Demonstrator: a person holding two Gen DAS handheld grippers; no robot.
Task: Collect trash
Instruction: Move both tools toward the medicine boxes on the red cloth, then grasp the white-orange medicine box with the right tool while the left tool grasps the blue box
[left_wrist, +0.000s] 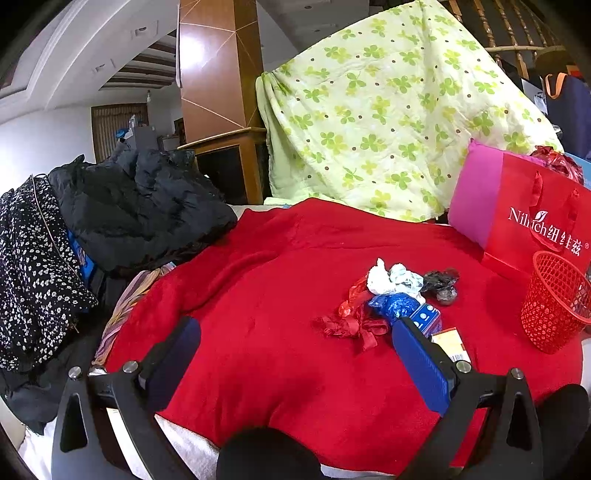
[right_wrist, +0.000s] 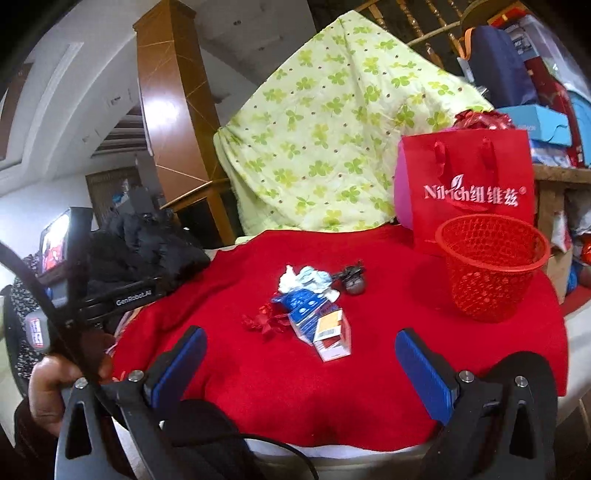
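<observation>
A pile of trash lies on the red blanket (left_wrist: 266, 295): white crumpled paper (left_wrist: 380, 277), a black plastic wad (left_wrist: 441, 284), a blue wrapper (left_wrist: 393, 304), red ribbon scraps (left_wrist: 351, 321) and a small carton (right_wrist: 332, 334). A red mesh basket (right_wrist: 487, 266) stands to the pile's right, also in the left wrist view (left_wrist: 557, 301). My left gripper (left_wrist: 295, 350) is open and empty, just short of the pile. My right gripper (right_wrist: 301, 354) is open and empty, with the carton just ahead between its fingers.
A red Nilrich gift bag (right_wrist: 469, 184) stands behind the basket. A green clover quilt (left_wrist: 388, 110) hangs at the back. Black and floral clothes (left_wrist: 140, 206) are heaped at the left. The left hand and its device (right_wrist: 62, 295) show at the right wrist view's left.
</observation>
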